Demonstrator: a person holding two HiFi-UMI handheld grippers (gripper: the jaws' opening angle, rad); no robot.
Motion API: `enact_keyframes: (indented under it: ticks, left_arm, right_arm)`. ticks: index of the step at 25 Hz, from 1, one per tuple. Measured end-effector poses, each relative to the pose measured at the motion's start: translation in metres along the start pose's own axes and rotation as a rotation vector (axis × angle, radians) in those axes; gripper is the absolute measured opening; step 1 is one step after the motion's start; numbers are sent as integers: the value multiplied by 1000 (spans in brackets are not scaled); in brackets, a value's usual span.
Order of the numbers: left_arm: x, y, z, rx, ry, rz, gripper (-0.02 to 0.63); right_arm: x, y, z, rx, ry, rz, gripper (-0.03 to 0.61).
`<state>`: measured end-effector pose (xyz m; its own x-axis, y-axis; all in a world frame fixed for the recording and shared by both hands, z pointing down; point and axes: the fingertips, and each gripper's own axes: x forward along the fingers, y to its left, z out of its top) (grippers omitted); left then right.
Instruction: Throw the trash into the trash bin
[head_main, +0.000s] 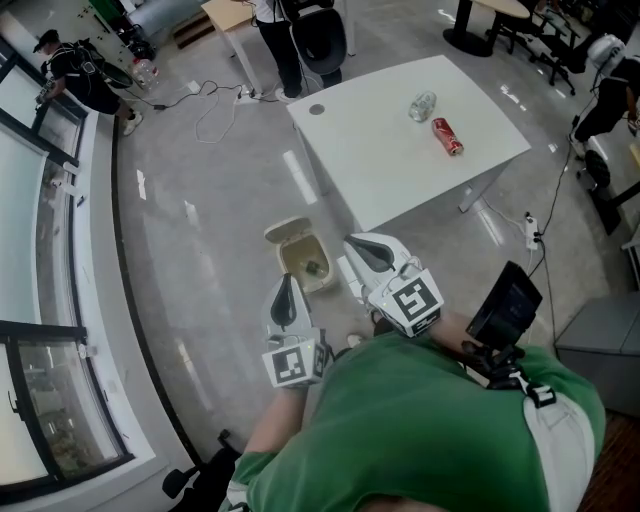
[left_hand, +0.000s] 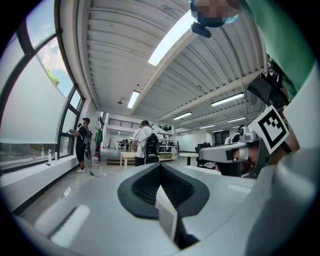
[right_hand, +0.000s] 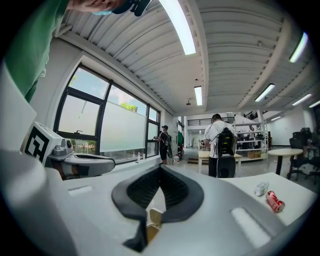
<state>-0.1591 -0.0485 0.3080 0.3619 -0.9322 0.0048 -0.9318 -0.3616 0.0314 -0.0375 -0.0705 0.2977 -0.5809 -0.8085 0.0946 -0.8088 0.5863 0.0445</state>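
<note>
Left tongs (left_hand: 161, 165) are pressed fully together, tip to tip, with nothing caught between them. Right tongs (right_hand: 160, 168) look the same: pads meeting at the point, nothing in the grip. Both sit level and side by side, close in front of the person's green shirt (head_main: 420, 430), left a touch nearer than right.

Just beyond the two tips, on the grey floor (head_main: 200, 260), stands the small beige bin (head_main: 300, 250), lid tipped open toward the far left. A small dark thing lies at the bottom; what it is can't be made out.

Out to the far right of the bin is the white desk (head_main: 380, 160), its near-left corner close by the bin. And there's the trash, well apart from both tongs: a crumpled clear bottle (head_main: 422, 105) and, just beside it on the nearer right, a red can (head_main: 447, 137) lying on its side.

Far left, a white cable (head_main: 215, 110) loops across the floor, and windows (head_main: 30, 250) run along the left wall. A bystander with a black backpack (right_hand: 220, 145) stands at the far end.
</note>
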Motion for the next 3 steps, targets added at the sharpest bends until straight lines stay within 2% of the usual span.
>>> enact_keyframes:
  ticks: [3]
  left_arm:
    - [2,-4,2,-4,-9,1,5]
  right_arm:
    - [-4,-5,2,7,-5,-11,3]
